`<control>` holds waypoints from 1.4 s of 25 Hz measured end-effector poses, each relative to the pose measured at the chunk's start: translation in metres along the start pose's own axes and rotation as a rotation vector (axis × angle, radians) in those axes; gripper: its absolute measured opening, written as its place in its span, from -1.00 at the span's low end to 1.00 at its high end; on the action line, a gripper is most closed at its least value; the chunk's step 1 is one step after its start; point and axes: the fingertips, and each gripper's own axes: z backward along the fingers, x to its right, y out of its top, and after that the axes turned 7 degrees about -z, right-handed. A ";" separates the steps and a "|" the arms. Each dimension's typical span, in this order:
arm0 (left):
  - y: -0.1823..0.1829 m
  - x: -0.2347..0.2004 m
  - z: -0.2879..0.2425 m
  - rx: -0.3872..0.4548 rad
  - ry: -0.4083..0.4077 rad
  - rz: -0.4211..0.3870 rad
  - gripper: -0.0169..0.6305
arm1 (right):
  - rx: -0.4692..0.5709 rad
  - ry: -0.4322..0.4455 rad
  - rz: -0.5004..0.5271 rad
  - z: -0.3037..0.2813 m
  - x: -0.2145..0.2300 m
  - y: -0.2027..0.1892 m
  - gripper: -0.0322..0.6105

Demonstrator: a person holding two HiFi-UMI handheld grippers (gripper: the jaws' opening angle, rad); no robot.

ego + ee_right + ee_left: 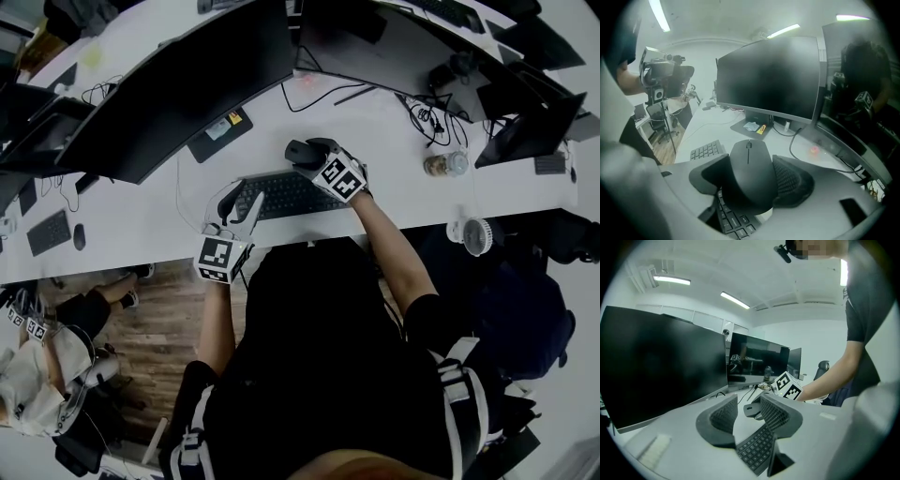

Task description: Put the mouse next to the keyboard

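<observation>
Starting nearest the person: left gripper (242,204), jaws apart, nothing between the pads, hanging over the left end of the keyboard (286,197). Keyboard: black, long axis running left to right on the white desk (394,202), just in front of the person. Right gripper (751,187): jaws clamped on the flanks of the mouse (748,164). Mouse: black, long axis in line with the gripper's own pointing direction, wheel end far; it looks to be carried just above the keyboard's far right corner, with keys showing beneath it. Bare desk lies immediately right of the keyboard, so the set-down place is judged to lie right of, and slightly nearer than, the mouse; the right hand, already holding it, is the nearer one. Further right: small fan (476,236) at the near edge of the desk, then a clear jar or bottle (445,164), contents not legible. Farthest: dark curved monitor (178,89), with trailing cables (323,98) on the desk beside it.
</observation>
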 end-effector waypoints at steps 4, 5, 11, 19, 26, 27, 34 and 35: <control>0.011 0.014 -0.005 0.006 0.005 -0.009 -0.48 | 0.021 -0.019 -0.025 0.016 0.001 0.001 0.01; 0.013 0.019 -0.007 0.007 0.002 -0.013 -0.48 | 0.027 -0.022 -0.029 0.021 0.002 0.000 0.01; 0.022 0.047 -0.020 0.012 -0.013 -0.031 -0.48 | 0.054 -0.058 -0.062 0.054 0.014 -0.019 0.01; 0.033 0.075 -0.038 0.009 -0.025 -0.057 -0.48 | 0.063 -0.130 -0.123 0.104 0.039 -0.064 0.01; 0.043 0.106 -0.060 0.020 -0.043 -0.072 -0.48 | 0.062 -0.157 -0.159 0.140 0.054 -0.100 0.01; 0.044 0.112 -0.063 0.021 -0.047 -0.074 -0.48 | 0.059 -0.159 -0.162 0.145 0.055 -0.106 0.01; 0.042 0.142 -0.074 0.012 -0.043 -0.063 -0.48 | 0.032 -0.187 -0.176 0.170 0.070 -0.141 0.01; 0.040 0.146 -0.075 0.009 -0.039 -0.060 -0.48 | 0.032 -0.189 -0.182 0.172 0.072 -0.146 0.01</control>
